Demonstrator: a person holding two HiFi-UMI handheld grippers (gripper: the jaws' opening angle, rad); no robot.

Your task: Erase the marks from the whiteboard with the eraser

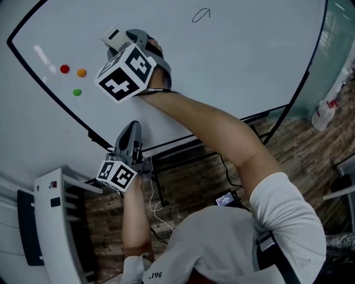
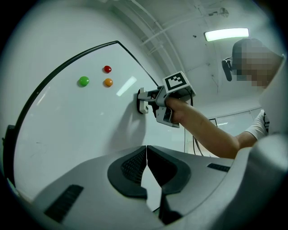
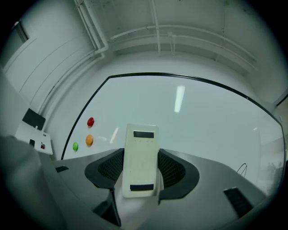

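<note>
Jaws of the right gripper (image 3: 140, 167) clamp the white eraser (image 3: 140, 155) by its sides, leaving its face free against the whiteboard (image 1: 238, 61). A pen loop (image 1: 201, 15) sits well apart — probably the next target. The left gripper (image 2: 146, 158), closed on nothing, hangs near the board's lower edge — seemingly out of the way.

Whiteboard (image 1: 233, 72) with magnets (image 1: 81, 72), eraser (image 1: 115, 37), mark (image 1: 201, 15)
</note>
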